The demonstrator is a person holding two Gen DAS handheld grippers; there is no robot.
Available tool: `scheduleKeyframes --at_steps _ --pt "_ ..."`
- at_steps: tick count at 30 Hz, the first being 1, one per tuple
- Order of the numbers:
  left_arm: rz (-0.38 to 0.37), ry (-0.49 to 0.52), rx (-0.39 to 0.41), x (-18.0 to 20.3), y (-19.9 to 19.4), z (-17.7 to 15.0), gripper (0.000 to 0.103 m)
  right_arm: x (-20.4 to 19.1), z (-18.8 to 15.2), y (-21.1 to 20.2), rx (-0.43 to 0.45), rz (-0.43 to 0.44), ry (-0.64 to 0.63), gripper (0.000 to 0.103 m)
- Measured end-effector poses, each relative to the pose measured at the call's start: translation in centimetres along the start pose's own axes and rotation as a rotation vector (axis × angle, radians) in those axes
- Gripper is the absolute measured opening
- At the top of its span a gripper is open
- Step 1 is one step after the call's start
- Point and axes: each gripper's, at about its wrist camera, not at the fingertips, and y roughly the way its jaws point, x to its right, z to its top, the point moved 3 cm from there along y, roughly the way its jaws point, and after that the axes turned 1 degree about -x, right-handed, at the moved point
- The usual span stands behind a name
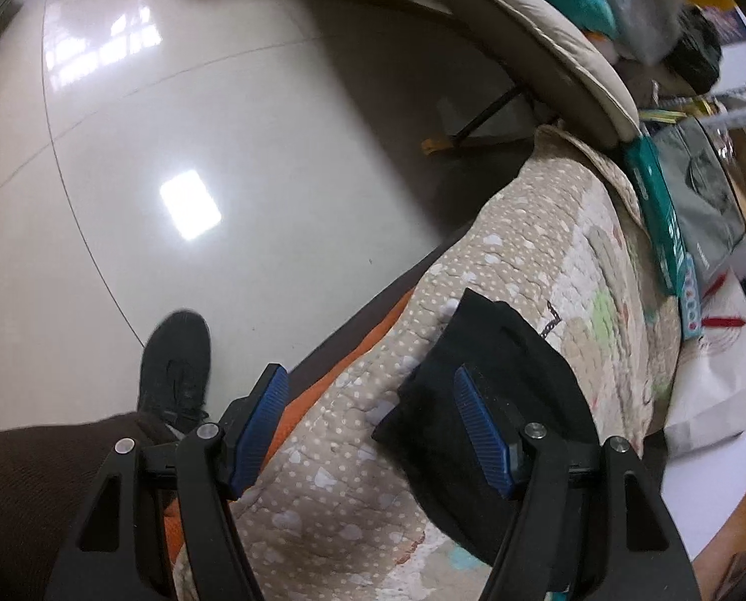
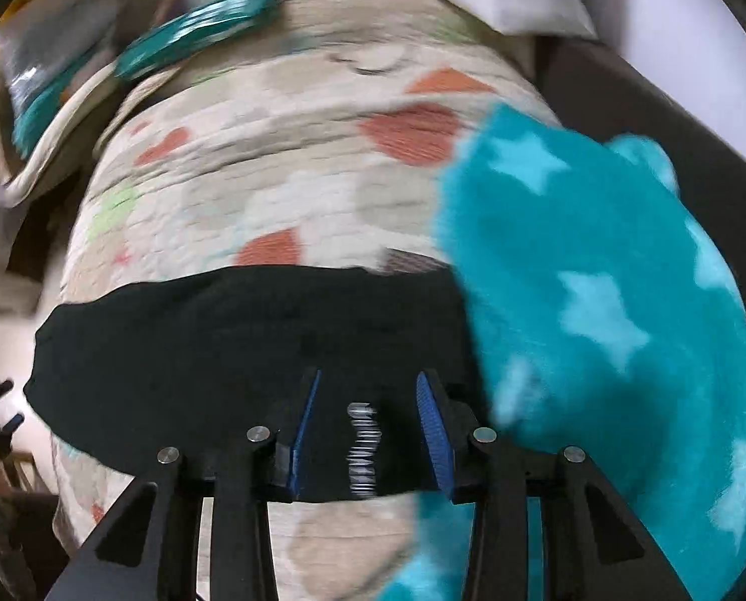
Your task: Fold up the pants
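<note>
- The black pants [image 2: 232,345] lie as a flat folded band on the patterned quilt [image 2: 292,160]; taking the quilt as landmark, they sit at its near end, their long axis running across it from side to side in the right wrist view;
- The right gripper [image 2: 367,435] hangs directly over the pants' near edge, pointing steeply down; its jaws stand partly apart, released, with cloth showing in the gap but neither blue pad pressing on it; the frame is smeared by motion, so I cannot tell whether the tips touch the fabric;
- A teal star-print blanket [image 2: 598,300] covers the quilt's right side in that view and meets the pants' right end; a grab made there could, in my judgement, catch blanket as well as pants;
- In the left wrist view the left gripper [image 1: 373,420] stands wide and released, holding nothing; the pants [image 1: 493,400] lie toward and under its right-hand finger, while the left-hand finger overhangs the quilt's [image 1: 523,230] edge near the floor [image 1: 172,150] and the person's black shoe [image 1: 177,365];
- Judged from this, the right gripper is the nearer and better centred on the pants; the left would need to shift inward over the quilt to bracket the cloth;
- Writing: a teal box [image 1: 663,210] at the quilt's far end carries print too small and skewed to read; no brand or label shows on the pants;
</note>
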Motion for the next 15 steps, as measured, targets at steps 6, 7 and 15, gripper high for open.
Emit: scheduleKeyframes --at_steps 6,7,15 --pt "0.044 0.011 0.003 -0.2 0.5 0.0 0.068 -0.6 -1.1 3.0 -0.035 -0.09 -0.071 0.042" --pt "0.049 0.013 -0.001 -0.3 0.6 0.0 0.068 -0.7 -1.4 3.5 -0.044 -0.132 -0.095 0.039" --pt "0.078 0.053 0.004 0.1 1.0 -0.3 0.068 -0.6 -2.1 2.9 -0.038 -0.388 -0.191 0.0"
